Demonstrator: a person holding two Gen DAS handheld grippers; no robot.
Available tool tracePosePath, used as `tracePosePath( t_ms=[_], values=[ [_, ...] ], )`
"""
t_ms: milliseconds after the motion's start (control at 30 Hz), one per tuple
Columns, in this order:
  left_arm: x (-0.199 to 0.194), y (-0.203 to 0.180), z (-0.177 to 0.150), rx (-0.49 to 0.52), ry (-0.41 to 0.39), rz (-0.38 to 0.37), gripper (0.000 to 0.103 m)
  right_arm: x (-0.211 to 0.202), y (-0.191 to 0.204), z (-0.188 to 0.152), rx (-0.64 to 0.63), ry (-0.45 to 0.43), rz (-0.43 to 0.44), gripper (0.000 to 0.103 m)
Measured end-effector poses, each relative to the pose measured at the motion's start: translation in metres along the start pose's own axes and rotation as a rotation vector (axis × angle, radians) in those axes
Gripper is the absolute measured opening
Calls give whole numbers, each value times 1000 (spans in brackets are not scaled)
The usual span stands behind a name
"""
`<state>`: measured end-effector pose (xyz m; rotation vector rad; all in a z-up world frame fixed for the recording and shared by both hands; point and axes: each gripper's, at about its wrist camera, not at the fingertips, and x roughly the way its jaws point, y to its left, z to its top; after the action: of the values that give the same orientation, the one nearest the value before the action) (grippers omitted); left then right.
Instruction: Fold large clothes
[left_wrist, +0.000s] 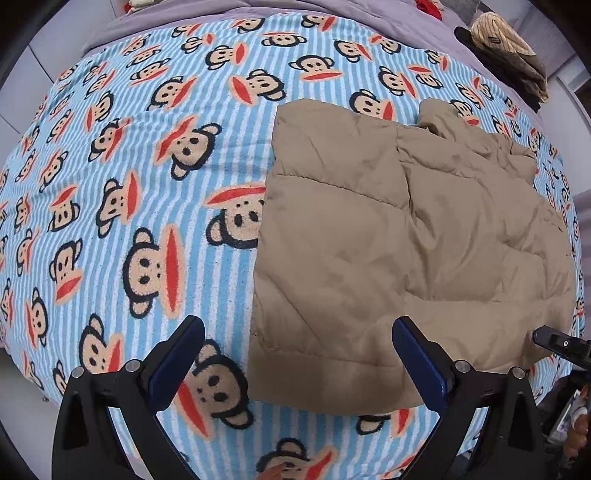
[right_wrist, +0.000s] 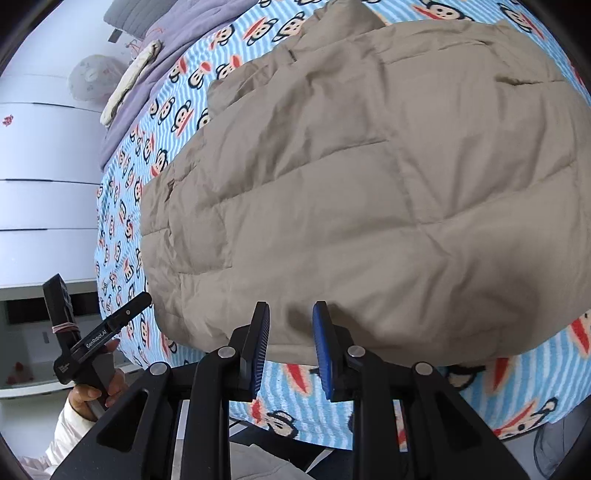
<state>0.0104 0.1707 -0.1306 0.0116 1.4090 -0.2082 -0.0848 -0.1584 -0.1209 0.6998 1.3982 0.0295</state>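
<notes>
The left gripper (left_wrist: 297, 363) hovers with its jaws spread wide and empty over the near left corner of the tan quilted jacket (left_wrist: 399, 251), while the right gripper (right_wrist: 290, 350) sits at the jacket's near hem, its jaws narrowed to a small gap, with nothing clearly pinched. The jacket lies folded flat on the monkey-print blanket (left_wrist: 129, 184). Beyond it, a purple sheet (left_wrist: 177, 18) and a pile of folded clothes (left_wrist: 509, 55) lie at the far edge.
</notes>
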Motion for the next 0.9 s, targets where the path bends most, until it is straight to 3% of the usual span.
tracePosePath(
  t_ms=[67, 133, 267, 333, 400, 567, 767, 900],
  values=[
    [4, 3, 1, 14, 5, 1, 102, 7, 10, -2, -17, 4, -16, 28],
    [10, 7, 1, 18, 15, -12, 102, 12, 17, -5, -16, 0, -32, 44],
    [18, 11, 2, 42, 24, -30, 102, 16, 24, -14, 9, -20, -57, 59],
    [18, 12, 2, 55, 12, -23, 102, 17, 24, -18, 29, -26, -73, 75],
    [18, 14, 3, 59, -2, -17, 102, 19, 24, -21, 47, -28, -86, 80],
    [22, 22, 7, 40, -7, -45, 102, 25, 22, -20, 66, -24, -142, 80],
    [34, 29, 20, 27, 3, -54, 102, 31, 15, -20, 72, 3, -147, 80],
    [39, 28, 24, 28, 11, -113, 102, 25, 13, -19, 65, -28, -165, 80]
  ],
)
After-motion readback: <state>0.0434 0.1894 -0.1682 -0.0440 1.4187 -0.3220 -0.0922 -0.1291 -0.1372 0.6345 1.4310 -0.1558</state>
